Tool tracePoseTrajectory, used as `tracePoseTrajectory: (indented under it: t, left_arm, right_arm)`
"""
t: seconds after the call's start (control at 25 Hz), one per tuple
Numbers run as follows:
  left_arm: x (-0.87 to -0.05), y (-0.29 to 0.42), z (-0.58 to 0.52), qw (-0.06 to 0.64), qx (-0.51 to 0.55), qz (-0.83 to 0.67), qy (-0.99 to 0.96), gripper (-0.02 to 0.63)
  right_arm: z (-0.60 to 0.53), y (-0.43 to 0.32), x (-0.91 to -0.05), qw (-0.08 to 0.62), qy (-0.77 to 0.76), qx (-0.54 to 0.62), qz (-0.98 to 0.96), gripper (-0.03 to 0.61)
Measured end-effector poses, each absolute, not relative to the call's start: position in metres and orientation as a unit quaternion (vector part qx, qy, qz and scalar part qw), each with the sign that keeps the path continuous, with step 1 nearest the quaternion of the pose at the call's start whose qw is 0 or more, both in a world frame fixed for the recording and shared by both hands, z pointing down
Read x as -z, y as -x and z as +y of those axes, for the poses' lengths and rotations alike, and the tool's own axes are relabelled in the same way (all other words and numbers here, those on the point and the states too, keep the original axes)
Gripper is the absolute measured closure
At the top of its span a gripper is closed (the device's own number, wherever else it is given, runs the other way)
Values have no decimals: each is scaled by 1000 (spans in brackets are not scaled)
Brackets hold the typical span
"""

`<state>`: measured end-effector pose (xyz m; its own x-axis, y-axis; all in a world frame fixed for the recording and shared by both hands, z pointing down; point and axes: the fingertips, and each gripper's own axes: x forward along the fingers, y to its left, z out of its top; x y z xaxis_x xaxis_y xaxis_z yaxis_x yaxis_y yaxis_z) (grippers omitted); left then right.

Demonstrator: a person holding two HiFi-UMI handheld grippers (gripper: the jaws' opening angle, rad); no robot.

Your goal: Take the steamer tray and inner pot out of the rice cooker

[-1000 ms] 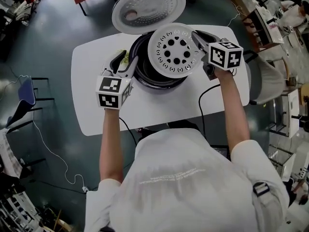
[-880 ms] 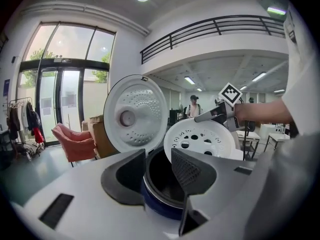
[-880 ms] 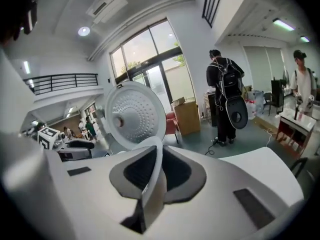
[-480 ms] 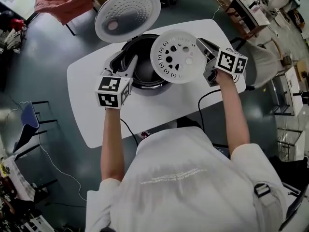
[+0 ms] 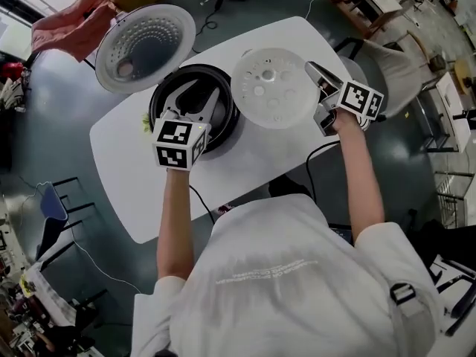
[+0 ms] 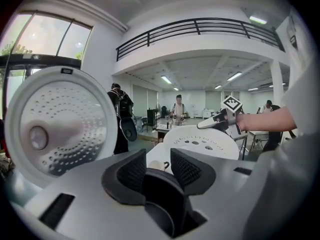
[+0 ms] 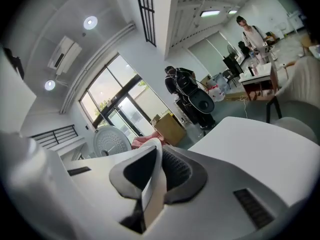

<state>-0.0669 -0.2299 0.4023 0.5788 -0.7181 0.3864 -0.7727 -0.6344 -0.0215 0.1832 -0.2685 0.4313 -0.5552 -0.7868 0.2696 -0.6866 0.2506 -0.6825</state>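
Note:
The black rice cooker (image 5: 229,121) stands on the white table (image 5: 245,162) with its lid (image 5: 145,47) swung open at the back left. The round white steamer tray (image 5: 271,88) with its holes hangs above the table, right of the cooker. My right gripper (image 5: 315,88) is shut on the tray's right rim, and the thin white edge (image 7: 152,194) shows pinched between its pads. My left gripper (image 5: 195,95) reaches over the cooker's opening, where the dark inner pot (image 5: 192,104) sits. Its jaws stand apart (image 6: 159,166) with nothing gripped. The tray (image 6: 200,141) and lid (image 6: 55,124) also show ahead.
A grey chair (image 5: 387,73) stands off the table's right end, and a red cloth (image 5: 71,21) hangs at the back left. A black cable (image 5: 320,151) runs off the table's front edge. Several people stand far off in the hall.
The right gripper has carried the tray from over the cooker to the right and levelled it. The left gripper has moved from the cooker's left rim to over its opening.

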Motion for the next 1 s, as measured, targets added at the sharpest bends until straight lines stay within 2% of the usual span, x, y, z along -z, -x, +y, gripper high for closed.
tracePoseTrajectory:
  t: [0.16, 0.64, 1.0]
  left_arm:
    - [-410, 15, -253, 75, -195, -403, -891, 448]
    - [-443, -110, -300, 102, -196, -391, -893, 451]
    - [-497, -131, -312, 155, -232, -395, -875, 451]
  right_arm:
    - [-281, -235, -447, 98, 472, 425, 766, 523]
    - [-321, -348, -491, 78, 493, 446, 743, 523]
    - [-349, -388, -553, 63, 520, 471, 710, 523]
